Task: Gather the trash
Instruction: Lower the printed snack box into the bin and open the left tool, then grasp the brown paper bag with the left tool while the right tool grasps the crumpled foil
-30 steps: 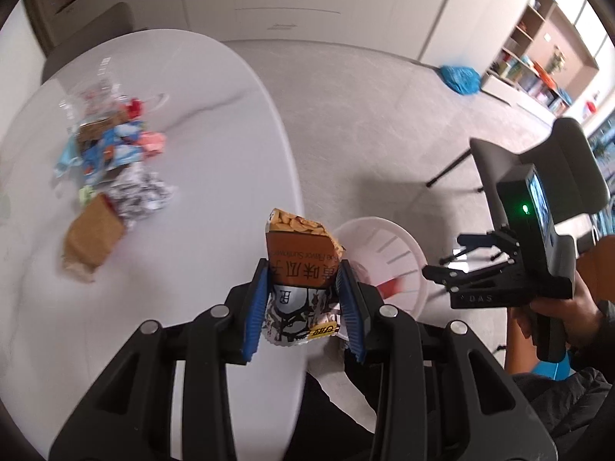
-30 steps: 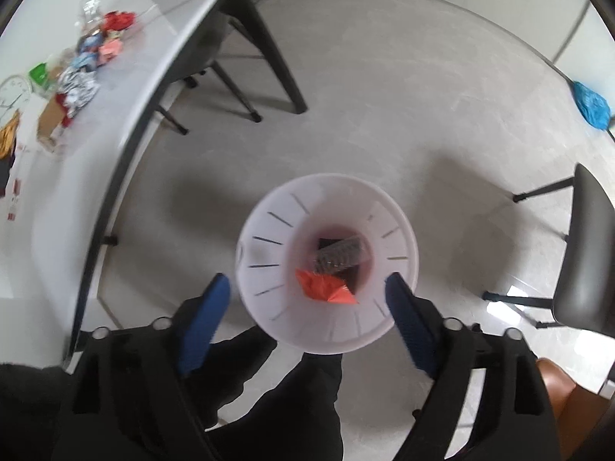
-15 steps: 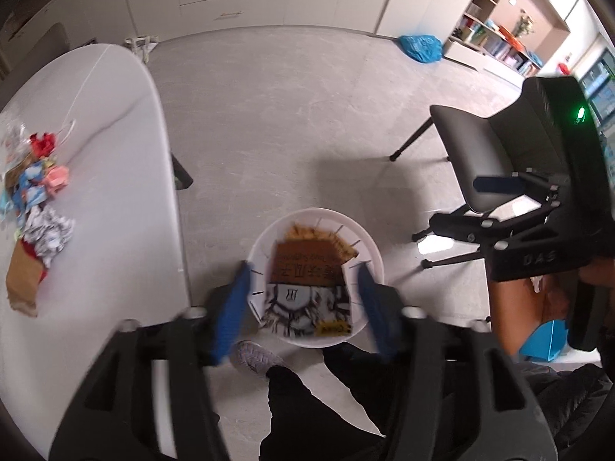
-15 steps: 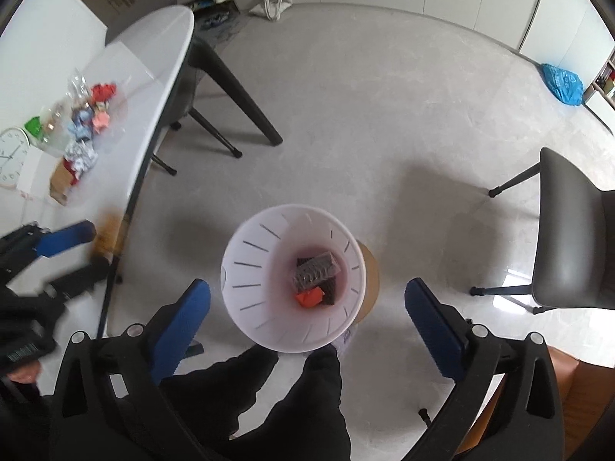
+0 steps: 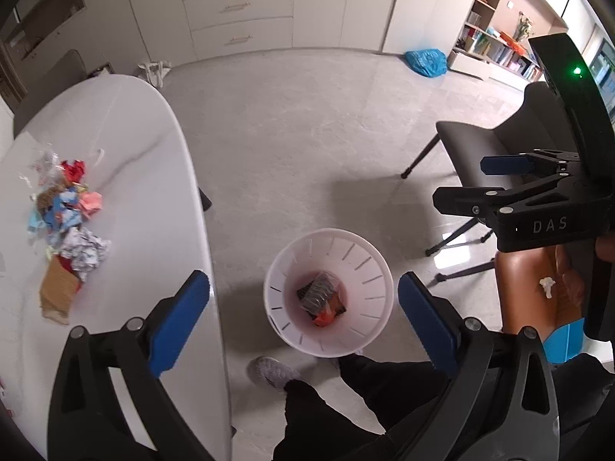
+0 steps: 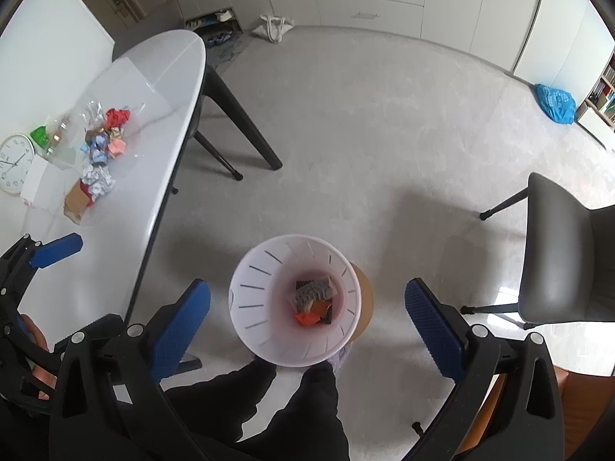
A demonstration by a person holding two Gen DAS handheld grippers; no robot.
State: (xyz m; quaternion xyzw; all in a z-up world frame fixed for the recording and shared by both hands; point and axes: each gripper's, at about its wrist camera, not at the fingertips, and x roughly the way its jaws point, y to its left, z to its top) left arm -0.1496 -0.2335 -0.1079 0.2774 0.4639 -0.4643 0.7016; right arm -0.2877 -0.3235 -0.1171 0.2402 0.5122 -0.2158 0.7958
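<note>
A white slotted bin (image 5: 330, 292) stands on the floor beside the table; it also shows in the right wrist view (image 6: 296, 301). Inside lie a snack packet (image 5: 318, 295) and a red scrap (image 6: 307, 317). A pile of wrappers and crumpled paper (image 5: 69, 226) lies on the white table (image 5: 153, 176), also seen in the right wrist view (image 6: 98, 157). My left gripper (image 5: 303, 319) is open and empty above the bin. My right gripper (image 6: 307, 315) is open and empty, also above the bin.
A grey chair (image 6: 569, 253) stands right of the bin. A blue bag (image 5: 424, 62) lies on the floor by the far cabinets. A clock (image 6: 15, 163) and white box (image 6: 40, 186) sit on the table. The person's legs (image 6: 292, 407) are below the bin.
The left gripper carried the snack packet from the table edge to over the bin, opened, and the packet dropped in. The right gripper rose and opened wider.
</note>
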